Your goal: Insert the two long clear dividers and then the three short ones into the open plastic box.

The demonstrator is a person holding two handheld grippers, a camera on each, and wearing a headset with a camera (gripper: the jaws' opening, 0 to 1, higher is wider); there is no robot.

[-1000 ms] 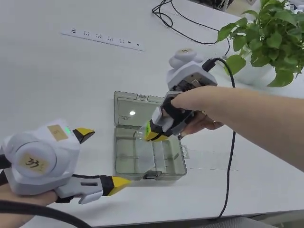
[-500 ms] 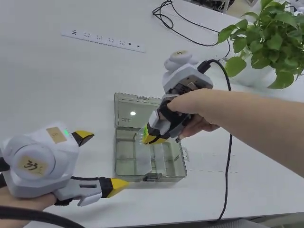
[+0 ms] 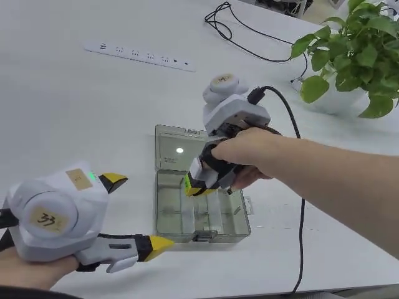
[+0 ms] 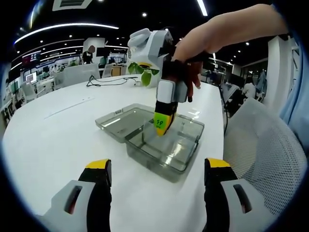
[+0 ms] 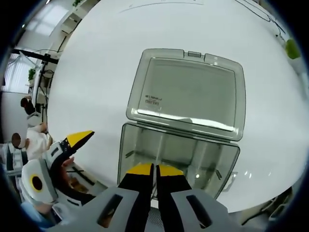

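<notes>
The right gripper (image 3: pixel 194 187) is clenched over the plastic box (image 3: pixel 158 215), with a divider or not I cannot tell; the left gripper (image 3: pixel 137 212) is released; tilting may jam the divider.

We hold the right gripper (image 3: pixel 194 189) pointing down, jaws pressed together; our left gripper (image 3: pixel 138 212) sits low, jaws wide apart.

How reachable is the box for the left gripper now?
Probably yes, its near side: bare table lies between the box and the open left gripper. The right gripper occupies its middle.
</notes>
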